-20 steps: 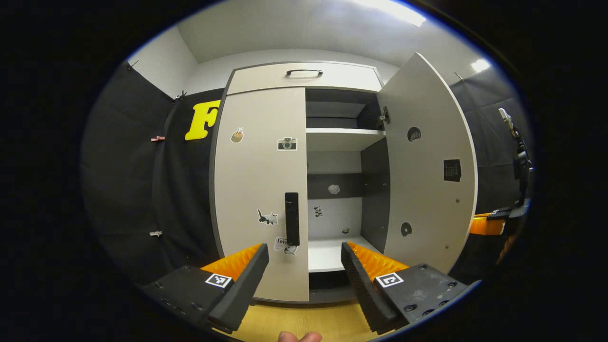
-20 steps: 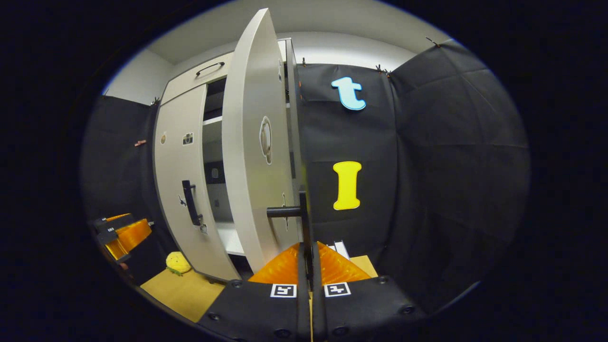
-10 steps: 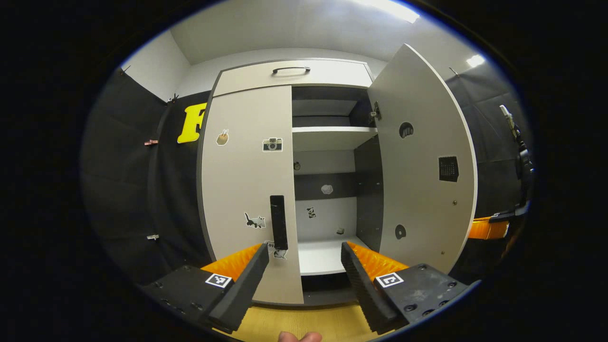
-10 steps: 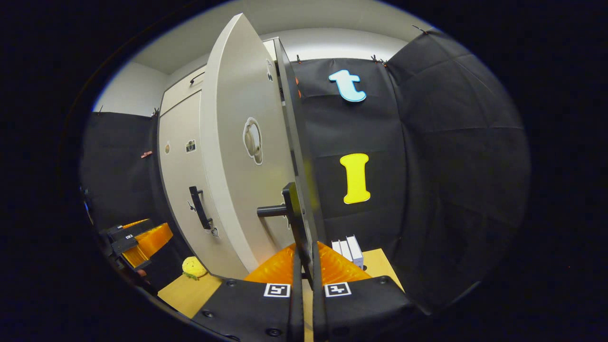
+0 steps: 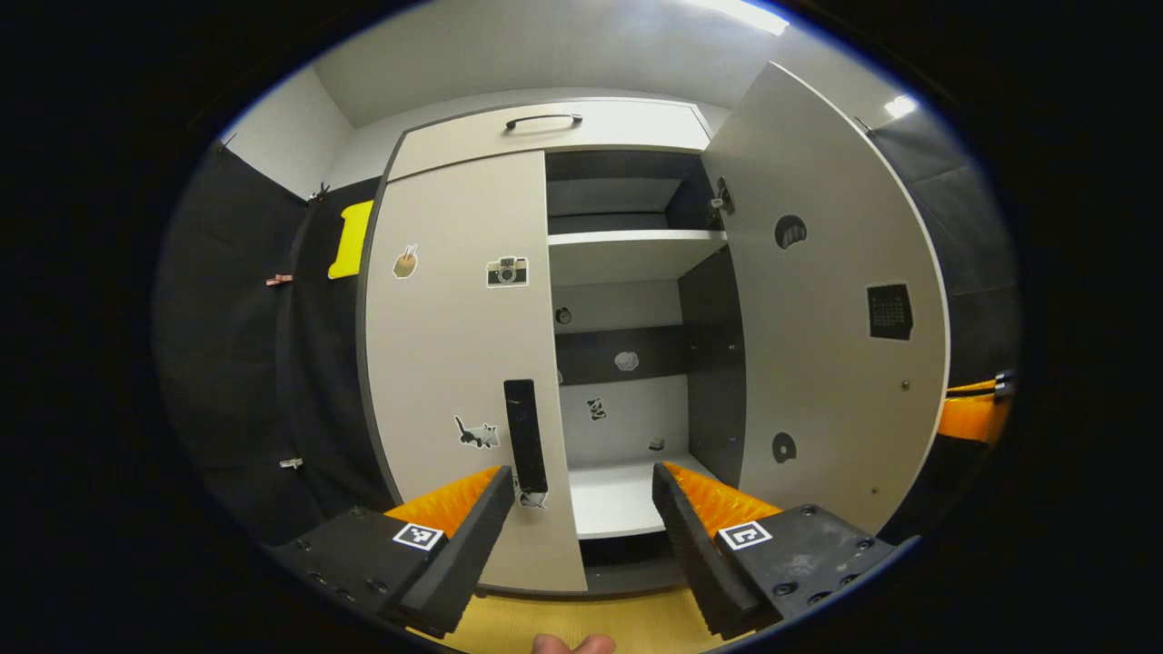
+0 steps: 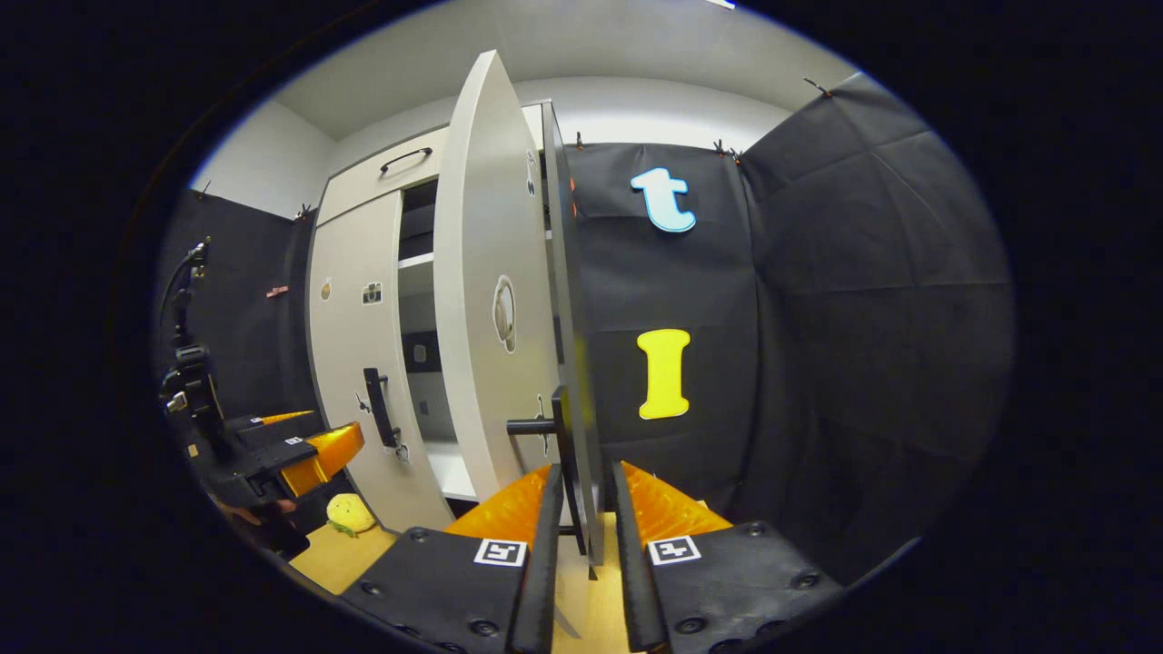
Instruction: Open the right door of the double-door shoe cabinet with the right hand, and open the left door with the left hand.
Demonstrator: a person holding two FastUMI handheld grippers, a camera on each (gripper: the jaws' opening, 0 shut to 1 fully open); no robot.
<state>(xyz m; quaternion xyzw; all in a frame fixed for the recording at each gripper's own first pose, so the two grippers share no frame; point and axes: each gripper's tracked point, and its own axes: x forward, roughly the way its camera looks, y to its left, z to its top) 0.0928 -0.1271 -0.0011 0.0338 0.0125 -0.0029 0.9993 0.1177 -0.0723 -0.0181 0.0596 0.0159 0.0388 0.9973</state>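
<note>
The shoe cabinet's left door (image 5: pixel 454 345) is closed, and its black vertical handle (image 5: pixel 525 436) sits just above my left finger. My left gripper (image 5: pixel 581 477) is open, a short way in front of the door and holding nothing. The right door (image 5: pixel 836 300) stands swung wide, baring the shelves (image 5: pixel 627 250). In the right gripper view the right door (image 6: pixel 482 272) is seen almost edge-on. Its black handle (image 6: pixel 565 436) stands between the parted fingers of my right gripper (image 6: pixel 584 472), with a gap on each side. The left gripper (image 6: pixel 309 454) shows there at the lower left.
A closed top drawer (image 5: pixel 543 120) with a black handle spans the cabinet. A yellow soft object (image 6: pixel 348 513) lies on the wooden floor (image 6: pixel 336 563) in front of the left door. Black cloth walls stand close on both sides. A thumb (image 5: pixel 572 643) shows at the bottom edge.
My right gripper's fingers, shut on the right door's handle before, have parted around it. My left gripper has come closer to the left door and its handle.
</note>
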